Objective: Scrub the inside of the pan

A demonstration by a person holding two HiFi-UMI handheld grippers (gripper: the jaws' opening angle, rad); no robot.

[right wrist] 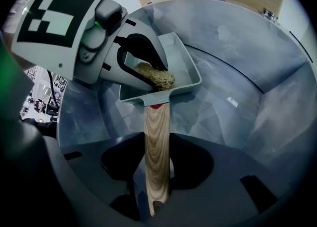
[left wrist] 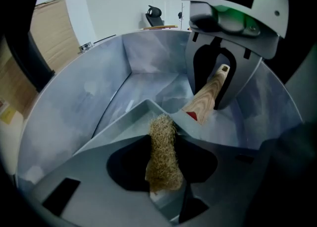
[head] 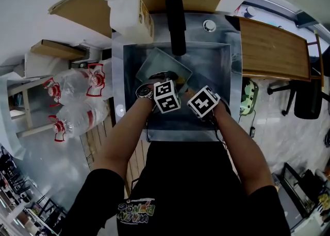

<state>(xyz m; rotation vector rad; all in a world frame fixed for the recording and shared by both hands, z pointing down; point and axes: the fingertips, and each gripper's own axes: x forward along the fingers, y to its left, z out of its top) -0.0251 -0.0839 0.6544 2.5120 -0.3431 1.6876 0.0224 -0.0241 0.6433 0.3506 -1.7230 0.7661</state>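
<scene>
A square grey-green pan (head: 160, 65) with a wooden handle (right wrist: 157, 141) lies tilted in the steel sink (head: 227, 70). My right gripper (right wrist: 157, 171) is shut on the handle's end, and it also shows across the pan (left wrist: 143, 109) in the left gripper view. My left gripper (left wrist: 163, 171) is shut on a tan fibrous scrubbing pad (left wrist: 162, 154). In the right gripper view the pad (right wrist: 156, 76) rests against the inside of the pan (right wrist: 181, 72) near the handle side, under the left gripper (right wrist: 148, 75). In the head view both grippers (head: 164, 78) (head: 190, 91) sit close together over the sink.
A black faucet (head: 176, 18) reaches over the sink from the back. A white plastic jug (head: 129, 16) stands on the counter behind the sink's left corner. Wooden counter (head: 273, 47) runs to the right. Large water bottles (head: 77, 101) lie on the floor at the left.
</scene>
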